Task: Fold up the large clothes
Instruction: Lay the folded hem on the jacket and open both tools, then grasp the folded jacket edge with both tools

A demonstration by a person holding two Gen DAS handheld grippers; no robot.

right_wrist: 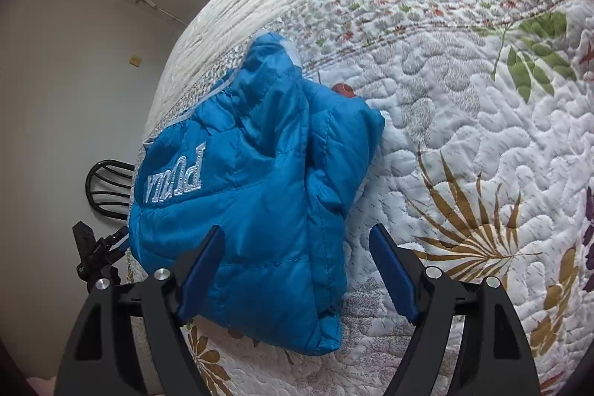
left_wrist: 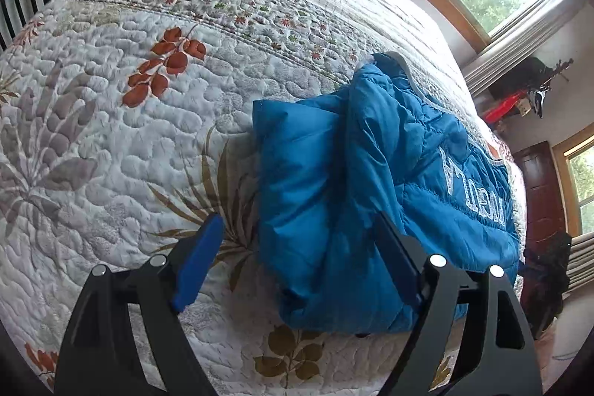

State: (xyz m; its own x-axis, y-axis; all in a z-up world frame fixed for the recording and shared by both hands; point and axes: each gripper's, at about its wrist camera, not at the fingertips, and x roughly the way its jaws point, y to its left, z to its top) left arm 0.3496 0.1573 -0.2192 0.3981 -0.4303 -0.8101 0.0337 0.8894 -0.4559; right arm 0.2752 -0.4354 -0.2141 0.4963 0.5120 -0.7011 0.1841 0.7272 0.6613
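Here, folded blue jacket (left_wrist: 371, 195) on floral quilt (left_wrist: 111, 143) (left tool (left_wrist: 297, 262) and right tool (right_wrist: 297, 270) both agape, empty).

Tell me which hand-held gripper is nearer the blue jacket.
Roughly equal. The left hand-held gripper hovers open over the blue jacket, at its edge; the right hand-held gripper hovers open at the opposite edge.

left gripper (left_wrist: 297, 258) agape over folded blue jacket (left_wrist: 375, 195) on quilt (left_wrist: 111, 143).
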